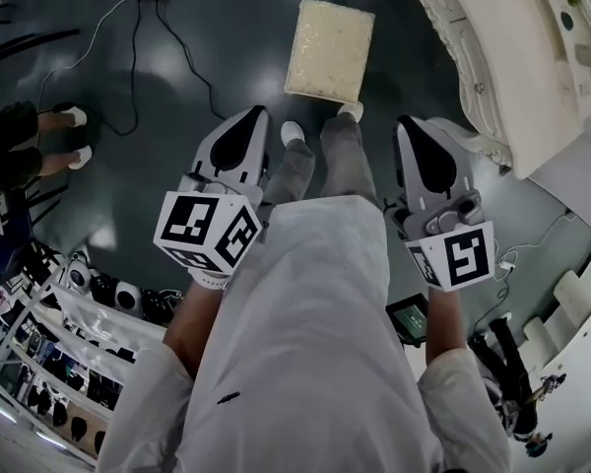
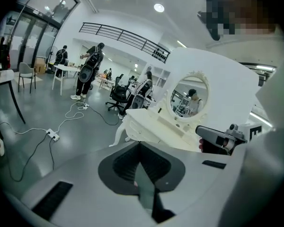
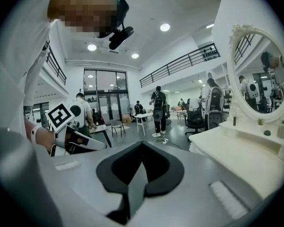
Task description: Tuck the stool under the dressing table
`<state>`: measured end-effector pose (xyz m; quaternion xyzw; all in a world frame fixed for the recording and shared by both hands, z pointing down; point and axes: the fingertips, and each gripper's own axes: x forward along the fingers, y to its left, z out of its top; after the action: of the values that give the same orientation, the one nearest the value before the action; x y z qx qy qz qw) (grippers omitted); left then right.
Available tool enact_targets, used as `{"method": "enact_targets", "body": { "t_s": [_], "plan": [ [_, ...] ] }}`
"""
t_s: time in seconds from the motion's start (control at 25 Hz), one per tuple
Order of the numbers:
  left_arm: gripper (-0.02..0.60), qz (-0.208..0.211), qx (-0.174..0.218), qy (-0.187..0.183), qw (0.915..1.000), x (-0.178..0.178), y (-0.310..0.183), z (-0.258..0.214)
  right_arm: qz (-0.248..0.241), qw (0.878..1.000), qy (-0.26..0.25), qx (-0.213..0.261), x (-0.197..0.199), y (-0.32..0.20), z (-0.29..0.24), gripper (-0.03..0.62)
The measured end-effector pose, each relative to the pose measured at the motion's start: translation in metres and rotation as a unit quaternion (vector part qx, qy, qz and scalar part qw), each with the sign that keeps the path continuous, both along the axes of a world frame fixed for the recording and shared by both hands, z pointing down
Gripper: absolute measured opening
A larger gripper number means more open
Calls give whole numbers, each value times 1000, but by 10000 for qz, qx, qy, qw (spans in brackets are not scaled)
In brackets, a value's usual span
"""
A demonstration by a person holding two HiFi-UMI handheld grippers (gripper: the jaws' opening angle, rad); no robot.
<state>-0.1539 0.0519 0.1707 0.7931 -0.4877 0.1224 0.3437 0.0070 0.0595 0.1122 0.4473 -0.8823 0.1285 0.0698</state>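
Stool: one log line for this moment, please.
left gripper: shut, empty | right gripper: shut, empty | stool: on floor, ungripped, not yet under dressing table

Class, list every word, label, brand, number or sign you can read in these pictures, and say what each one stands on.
No words, brands or numbers can be read in any view.
Marker cube on the left gripper: black-and-white square patterns only, no letters.
Marker cube on the right gripper: square patterns only as well.
Small lit screen: too small to read.
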Motion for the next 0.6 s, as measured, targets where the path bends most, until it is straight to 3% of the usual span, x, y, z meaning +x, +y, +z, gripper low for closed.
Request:
{"method": "enact_targets", "body": {
  "t_s": [0.24,0.6],
  "plan": [
    [9,58,-211,-106,9997,6,-5,32,-181,9996,23,-219,-2,-15,26,11],
    [11,95,-880,-321,9956,10,-11,95,-493,9974,-90,-515,-8,-38,63,11]
  ]
}}
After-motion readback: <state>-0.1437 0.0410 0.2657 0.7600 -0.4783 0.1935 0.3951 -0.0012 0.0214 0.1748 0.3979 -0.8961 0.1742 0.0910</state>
